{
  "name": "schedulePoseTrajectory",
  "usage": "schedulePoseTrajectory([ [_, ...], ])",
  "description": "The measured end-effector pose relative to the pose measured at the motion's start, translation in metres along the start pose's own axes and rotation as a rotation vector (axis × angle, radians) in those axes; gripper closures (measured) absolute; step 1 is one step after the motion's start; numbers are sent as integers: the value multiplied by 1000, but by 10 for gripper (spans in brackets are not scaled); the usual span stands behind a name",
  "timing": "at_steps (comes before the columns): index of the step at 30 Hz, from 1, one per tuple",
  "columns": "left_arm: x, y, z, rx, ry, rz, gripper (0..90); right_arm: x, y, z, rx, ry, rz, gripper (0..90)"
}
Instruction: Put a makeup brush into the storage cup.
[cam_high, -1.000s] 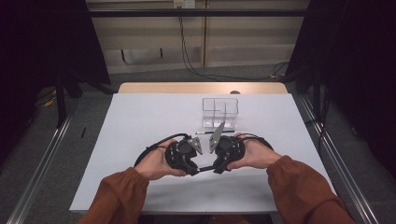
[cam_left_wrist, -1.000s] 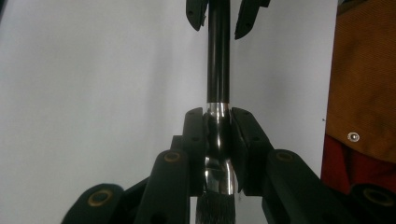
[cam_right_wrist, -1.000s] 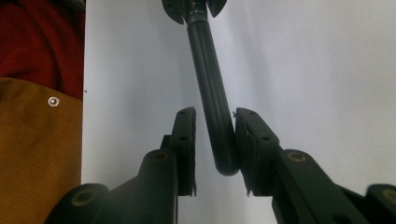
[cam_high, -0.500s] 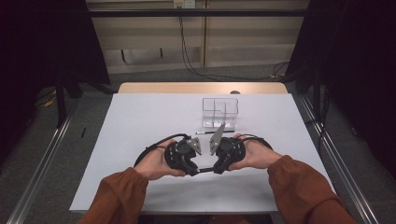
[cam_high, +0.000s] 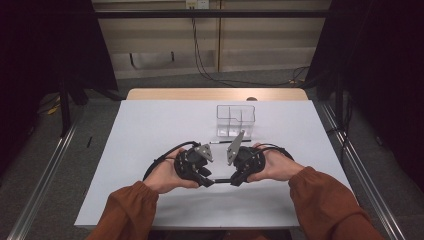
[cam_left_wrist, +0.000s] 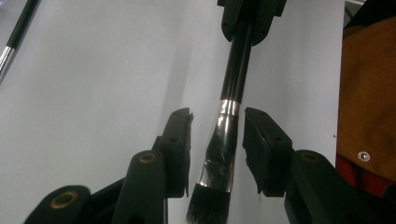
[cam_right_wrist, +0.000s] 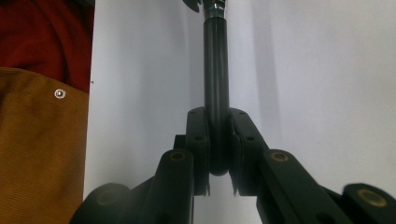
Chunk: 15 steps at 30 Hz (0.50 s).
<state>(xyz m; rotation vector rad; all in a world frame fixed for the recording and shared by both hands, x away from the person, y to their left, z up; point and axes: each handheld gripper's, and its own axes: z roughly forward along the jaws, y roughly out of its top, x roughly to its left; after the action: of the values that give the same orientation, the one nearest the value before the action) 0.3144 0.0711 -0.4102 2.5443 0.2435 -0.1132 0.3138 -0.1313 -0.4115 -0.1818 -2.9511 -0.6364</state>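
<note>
A makeup brush (cam_left_wrist: 231, 93) with a black handle, a silver ferrule and dark bristles spans the gap between both grippers just above the white table (cam_high: 150, 125). My left gripper (cam_left_wrist: 218, 116) has just been opening its jaws; the ferrule stands between the pads with a gap on each side. My right gripper (cam_right_wrist: 217, 116) is shut on the end of the brush handle (cam_right_wrist: 216, 56). In the high view, the left gripper (cam_high: 212, 180) and right gripper (cam_high: 232, 181) face each other near the table's front, with the brush (cam_high: 222, 180) between them.
A clear plastic organizer box (cam_high: 235, 120) with compartments stands behind the grippers. A second thin black brush (cam_high: 225, 142) lies on the table just in front of it. Orange-brown sleeves (cam_high: 320, 200) come in from the bottom edge.
Both hands have held their place. The grey plate on the left gripper has shifted slightly; otherwise the high view looks the same.
</note>
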Motion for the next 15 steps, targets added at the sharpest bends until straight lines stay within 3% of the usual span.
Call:
schedulePoseTrajectory([
  [10, 2, -8, -6, -87, 25, -54, 414, -2, -7, -4, -13, -16, 21, 801],
  [15, 3, -11, -7, -102, 45, -70, 338, -3, -11, -6, -25, -18, 49, 801],
])
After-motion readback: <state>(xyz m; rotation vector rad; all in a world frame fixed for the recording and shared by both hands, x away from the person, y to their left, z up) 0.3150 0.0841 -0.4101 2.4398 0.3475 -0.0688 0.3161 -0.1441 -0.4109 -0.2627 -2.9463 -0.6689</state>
